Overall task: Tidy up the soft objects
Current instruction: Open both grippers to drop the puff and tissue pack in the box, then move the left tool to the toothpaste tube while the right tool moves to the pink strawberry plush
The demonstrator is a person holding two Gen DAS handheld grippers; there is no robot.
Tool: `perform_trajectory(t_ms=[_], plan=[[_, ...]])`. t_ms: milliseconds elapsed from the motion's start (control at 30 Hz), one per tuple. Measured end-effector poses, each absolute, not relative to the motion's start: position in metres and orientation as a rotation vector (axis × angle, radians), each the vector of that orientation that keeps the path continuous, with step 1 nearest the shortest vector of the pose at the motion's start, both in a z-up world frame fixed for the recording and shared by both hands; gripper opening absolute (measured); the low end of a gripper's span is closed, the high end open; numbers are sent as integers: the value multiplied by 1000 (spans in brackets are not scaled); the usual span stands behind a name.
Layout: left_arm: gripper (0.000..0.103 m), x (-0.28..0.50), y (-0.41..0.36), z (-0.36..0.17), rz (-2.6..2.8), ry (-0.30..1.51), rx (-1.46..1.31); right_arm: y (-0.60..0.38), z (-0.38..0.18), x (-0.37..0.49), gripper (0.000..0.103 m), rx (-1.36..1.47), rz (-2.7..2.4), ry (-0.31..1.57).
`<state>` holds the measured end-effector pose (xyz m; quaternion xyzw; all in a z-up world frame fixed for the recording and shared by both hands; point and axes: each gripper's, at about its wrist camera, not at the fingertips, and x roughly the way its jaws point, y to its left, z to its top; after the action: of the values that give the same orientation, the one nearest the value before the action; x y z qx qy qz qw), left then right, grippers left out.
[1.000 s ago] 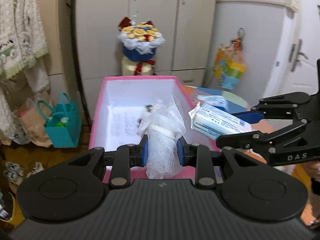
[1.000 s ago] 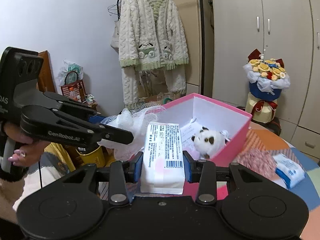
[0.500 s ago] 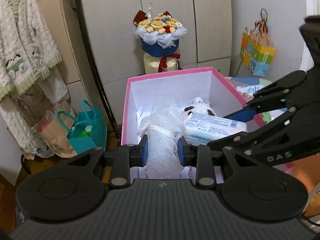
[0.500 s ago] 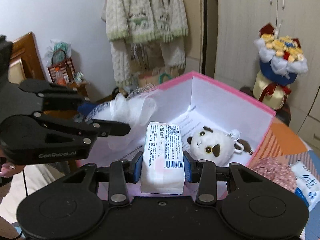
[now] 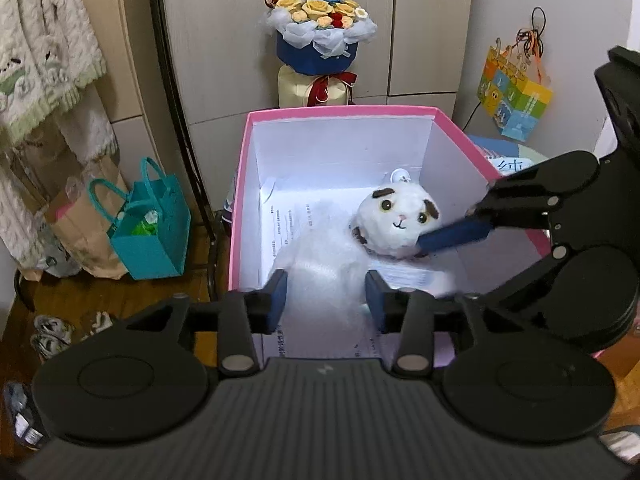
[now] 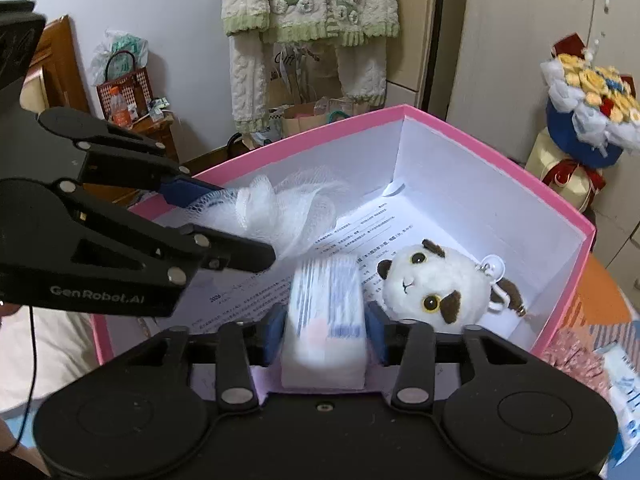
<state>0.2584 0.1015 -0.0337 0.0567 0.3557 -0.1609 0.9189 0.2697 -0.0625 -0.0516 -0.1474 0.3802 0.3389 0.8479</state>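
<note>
Both grippers hang over the pink box (image 6: pixel 496 148). The left gripper (image 5: pixel 324 296) fingers are spread around the light, squishy mesh puff (image 6: pixel 280 212). The right gripper (image 6: pixel 324 328) fingers are spread beside the soft tissue pack (image 6: pixel 324 320), with the plush toy (image 6: pixel 432 284) at 2 o'clock.

The right gripper (image 6: pixel 325 318) sits over the near edge of the pink box (image 6: pixel 472 140), its jaws apart on either side of a blurred tissue pack (image 6: pixel 325 320). Just right of the pack lies a plush (image 6: pixel 432 284) on printed paper (image 6: pixel 368 220). From the left, the left gripper (image 6: pixel 224 220) reaches in, with white mesh (image 6: pixel 288 212) between its fingers.
</note>
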Motion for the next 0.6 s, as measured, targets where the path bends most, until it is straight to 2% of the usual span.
perform_trajectory(t_ms=[33, 100, 600], plan=[[53, 257, 102, -32, -336, 731, 111, -63, -50, 267, 75, -322, 710, 791], [59, 251, 103, -28, -339, 715, 107, -67, -45, 261, 76, -333, 715, 769], [65, 189, 101, 20, -407, 658, 93, -101, 0, 191, 76, -370, 644, 658]])
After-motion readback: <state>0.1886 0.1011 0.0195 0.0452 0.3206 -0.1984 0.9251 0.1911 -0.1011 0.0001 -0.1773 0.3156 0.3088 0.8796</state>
